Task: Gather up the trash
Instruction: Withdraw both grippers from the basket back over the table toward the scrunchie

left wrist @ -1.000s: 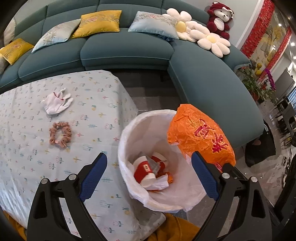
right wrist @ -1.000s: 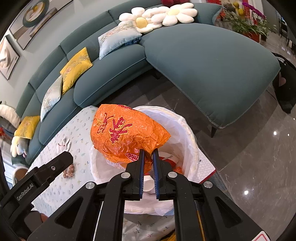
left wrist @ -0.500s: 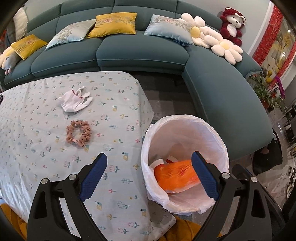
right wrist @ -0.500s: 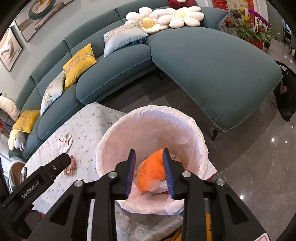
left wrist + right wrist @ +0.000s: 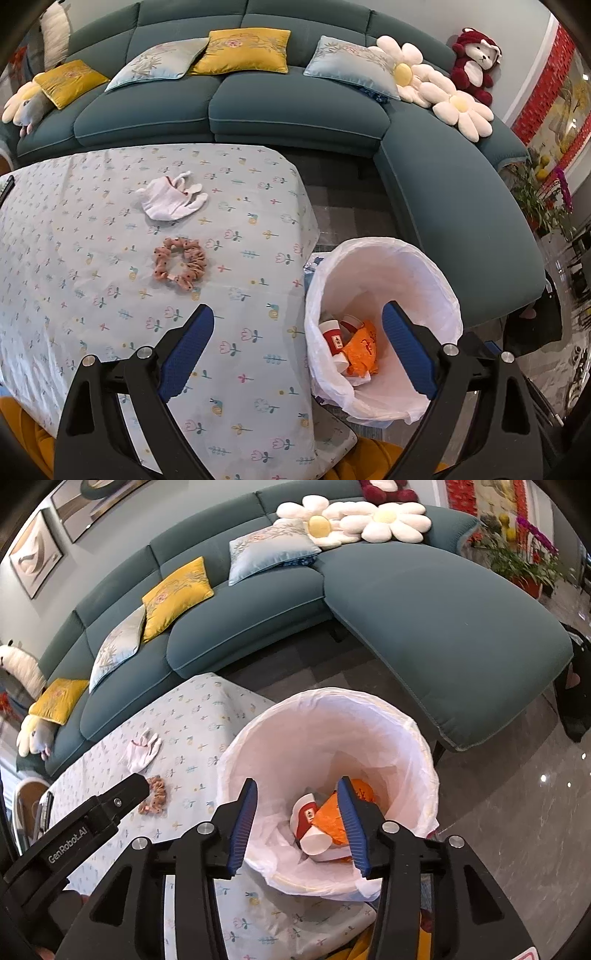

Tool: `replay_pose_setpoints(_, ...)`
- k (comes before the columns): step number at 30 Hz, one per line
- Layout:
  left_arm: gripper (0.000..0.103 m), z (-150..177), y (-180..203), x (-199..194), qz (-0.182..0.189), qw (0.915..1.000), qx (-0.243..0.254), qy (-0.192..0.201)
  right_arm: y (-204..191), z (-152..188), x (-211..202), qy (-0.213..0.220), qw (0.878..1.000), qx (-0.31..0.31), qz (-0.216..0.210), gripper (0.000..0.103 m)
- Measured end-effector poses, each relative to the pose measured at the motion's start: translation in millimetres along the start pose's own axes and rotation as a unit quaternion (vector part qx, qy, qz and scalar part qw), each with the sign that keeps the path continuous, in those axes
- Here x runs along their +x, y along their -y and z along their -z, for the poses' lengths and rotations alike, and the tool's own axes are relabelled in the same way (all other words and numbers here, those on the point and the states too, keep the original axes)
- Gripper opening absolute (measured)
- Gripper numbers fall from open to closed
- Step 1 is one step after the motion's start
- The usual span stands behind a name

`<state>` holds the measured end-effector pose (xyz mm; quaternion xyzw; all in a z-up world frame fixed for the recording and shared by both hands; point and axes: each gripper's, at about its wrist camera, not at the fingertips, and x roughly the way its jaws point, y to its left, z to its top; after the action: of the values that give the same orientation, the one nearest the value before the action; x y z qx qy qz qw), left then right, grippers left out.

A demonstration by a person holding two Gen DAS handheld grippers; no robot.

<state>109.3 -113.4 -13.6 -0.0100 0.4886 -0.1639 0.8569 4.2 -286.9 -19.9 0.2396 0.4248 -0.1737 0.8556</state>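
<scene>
A bin lined with a white bag [image 5: 436,280] [image 5: 413,738] stands on the floor at the table's right edge. Inside lie an orange snack bag [image 5: 364,350] [image 5: 330,819] and a red and white paper cup [image 5: 334,341] [image 5: 308,818]. My left gripper [image 5: 297,332] is open and empty above the table edge and the bin. My right gripper [image 5: 297,805] is open and empty above the bin's mouth. A crumpled white cloth [image 5: 171,199] [image 5: 142,751] and a pink scrunchie [image 5: 180,262] [image 5: 155,799] lie on the flowered tablecloth [image 5: 92,258].
A teal corner sofa [image 5: 295,110] with yellow and pale cushions, flower pillows and a red plush bear wraps behind the table and bin. Potted plants [image 5: 543,195] stand at the far right on a glossy tiled floor. A dark object [image 5: 5,186] lies at the table's left edge.
My right gripper opened and let go of the orange snack bag, which dropped into the bin. Both grippers pulled back and up from the bin.
</scene>
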Motion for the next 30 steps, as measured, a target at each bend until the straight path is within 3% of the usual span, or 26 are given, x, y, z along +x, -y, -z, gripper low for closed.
replay_pose_setpoints(20, 0.09, -1, -69, 4, -0.034, 0.9981, -0.051, 0.0, -62, 15, 17, -0.028, 0.998, -0.056, -0.013, 0.049)
replay_pose_setpoints(30, 0.091, -2, -117, 33, -0.07, 0.9941, -0.08, -0.021, -94, 20, 45, -0.053, 0.995, -0.083, -0.016, 0.049)
